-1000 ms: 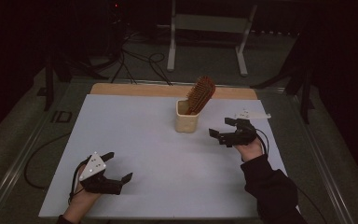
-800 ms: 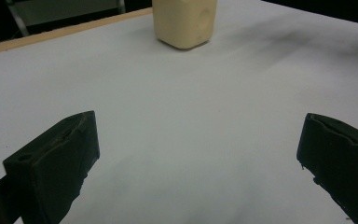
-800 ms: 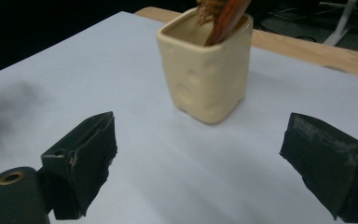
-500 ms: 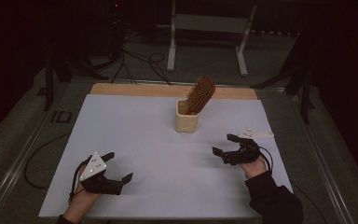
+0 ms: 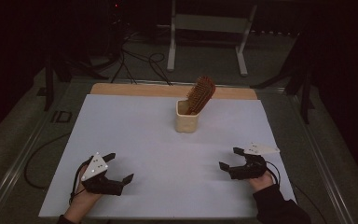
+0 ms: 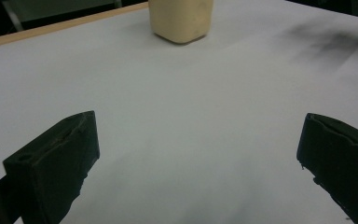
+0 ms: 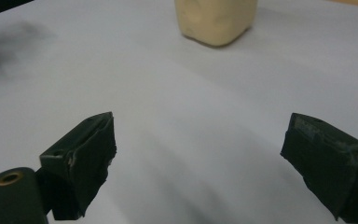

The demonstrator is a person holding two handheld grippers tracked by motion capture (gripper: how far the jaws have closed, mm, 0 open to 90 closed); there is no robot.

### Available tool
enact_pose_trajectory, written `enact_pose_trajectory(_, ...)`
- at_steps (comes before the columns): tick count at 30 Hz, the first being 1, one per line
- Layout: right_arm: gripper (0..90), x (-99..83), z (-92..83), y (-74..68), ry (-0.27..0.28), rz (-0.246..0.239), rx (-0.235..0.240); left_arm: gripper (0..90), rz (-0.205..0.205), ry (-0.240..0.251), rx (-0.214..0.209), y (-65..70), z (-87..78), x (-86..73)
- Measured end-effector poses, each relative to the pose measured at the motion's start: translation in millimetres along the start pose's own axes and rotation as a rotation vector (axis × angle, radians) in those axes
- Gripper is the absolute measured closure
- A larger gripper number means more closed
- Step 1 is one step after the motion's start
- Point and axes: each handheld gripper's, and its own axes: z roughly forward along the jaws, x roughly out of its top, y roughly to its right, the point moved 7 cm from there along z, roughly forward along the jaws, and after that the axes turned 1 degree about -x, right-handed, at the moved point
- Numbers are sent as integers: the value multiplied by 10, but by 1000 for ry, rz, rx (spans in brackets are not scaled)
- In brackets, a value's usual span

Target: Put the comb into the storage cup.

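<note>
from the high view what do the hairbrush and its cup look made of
Hairbrush: probably wood, going by its reddish-brown, dull surface; the dim light leaves that open. Cup: cream, matte, with softly rounded corners, so likely plastic or ceramic; I cannot tell which.

Cup (image 5: 187,120) cream; brush (image 5: 201,94) reddish-brown; counter (image 5: 168,154) white, tan far edge; both grippers black, grey plates.

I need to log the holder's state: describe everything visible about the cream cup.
The cream cup is a small, squarish container with rounded corners, matte and plastic-looking. It stands upright on the white table surface, toward the far middle. A brown hairbrush stands in it, bristle head up and leaning right. Neither gripper touches it.
</note>
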Motion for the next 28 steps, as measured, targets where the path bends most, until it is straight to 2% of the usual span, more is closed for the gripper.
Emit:
enact_pose_trajectory(6, 91, -123, -103, 22, 22, 1, -25, 0, 10, -12, 9, -12, -11, -27)
enact_pose_trajectory(11, 91, -237, -161, 40, 11, -11, -37, 0, 22, -21, 4, -32, -34, -62)
enact_pose_trajectory(20, 91, -241, -156, 86, 15, -45, -66, 0, 16, -33, 2, -52, -20, -108)
enact_pose_trajectory(28, 91, -236, -153, 75, 16, -45, -64, 0, 10, -34, 0, -58, -28, -112)
